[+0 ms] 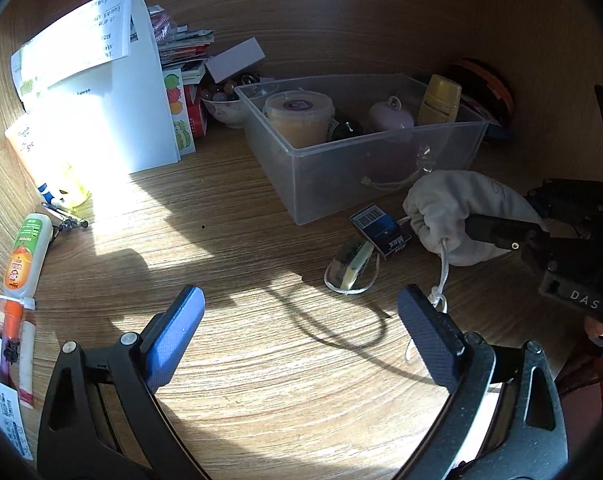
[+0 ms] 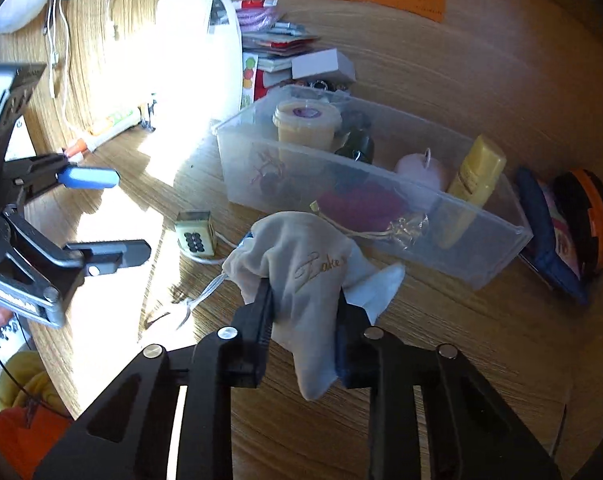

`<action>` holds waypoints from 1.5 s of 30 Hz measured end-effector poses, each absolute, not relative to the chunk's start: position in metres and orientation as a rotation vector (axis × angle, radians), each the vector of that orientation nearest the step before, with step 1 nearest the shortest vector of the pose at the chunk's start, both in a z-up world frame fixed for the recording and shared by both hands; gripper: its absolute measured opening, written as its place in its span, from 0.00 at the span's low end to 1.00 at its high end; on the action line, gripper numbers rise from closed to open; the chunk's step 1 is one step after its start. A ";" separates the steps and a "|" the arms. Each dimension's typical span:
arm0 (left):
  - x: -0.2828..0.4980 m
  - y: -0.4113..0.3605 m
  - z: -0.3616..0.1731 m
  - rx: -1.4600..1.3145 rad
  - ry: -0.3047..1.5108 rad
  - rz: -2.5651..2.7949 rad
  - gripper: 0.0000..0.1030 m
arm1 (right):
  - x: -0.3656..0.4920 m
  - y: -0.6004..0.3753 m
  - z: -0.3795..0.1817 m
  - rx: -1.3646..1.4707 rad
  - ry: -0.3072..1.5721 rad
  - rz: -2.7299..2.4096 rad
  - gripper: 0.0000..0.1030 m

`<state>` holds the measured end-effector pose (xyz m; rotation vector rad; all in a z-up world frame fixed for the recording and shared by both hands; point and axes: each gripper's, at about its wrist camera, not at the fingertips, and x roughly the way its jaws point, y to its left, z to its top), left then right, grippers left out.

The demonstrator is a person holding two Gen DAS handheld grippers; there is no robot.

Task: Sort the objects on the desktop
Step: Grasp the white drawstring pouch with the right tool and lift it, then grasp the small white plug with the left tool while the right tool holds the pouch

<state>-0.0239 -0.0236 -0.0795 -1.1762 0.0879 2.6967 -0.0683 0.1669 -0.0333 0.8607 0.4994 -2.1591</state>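
Note:
A grey drawstring pouch (image 2: 301, 248) lies on the wooden desk in front of a clear plastic bin (image 2: 421, 224). My right gripper (image 2: 304, 292) is shut on the pouch, its fingers pinching the cloth from both sides. In the left wrist view the pouch (image 1: 453, 200) sits at the right beside a small blue box (image 1: 383, 232) and a green-and-white tile block (image 1: 351, 262). The pouch's white cord trails toward my left gripper (image 1: 301, 296), which stands open over bare desk, holding nothing. The bin (image 1: 341, 176) holds a lidded cup, a pink object and a yellow bottle.
A folded white paper stand (image 1: 101, 100) and stacked booklets stand at the back left. A glue tube (image 1: 25, 256) and pens lie along the left edge. A bowl of beads (image 1: 225, 108) sits behind the bin. A round orange-and-black item (image 2: 585, 216) leans right of the bin.

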 end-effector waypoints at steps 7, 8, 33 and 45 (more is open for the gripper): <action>-0.026 -0.025 -0.075 -1.157 0.066 2.683 0.96 | -0.069 0.189 -0.001 0.810 0.371 -2.203 0.20; -0.026 -0.025 -0.076 -1.159 0.069 2.681 0.96 | -0.069 0.194 0.006 0.800 0.350 -2.209 0.20; -0.078 0.068 -0.101 -1.281 0.165 2.434 0.41 | -0.078 0.255 0.067 0.665 0.174 -2.348 0.20; -0.071 0.069 -0.086 -1.193 0.169 2.495 0.27 | -0.093 0.275 0.060 0.691 0.158 -2.342 0.20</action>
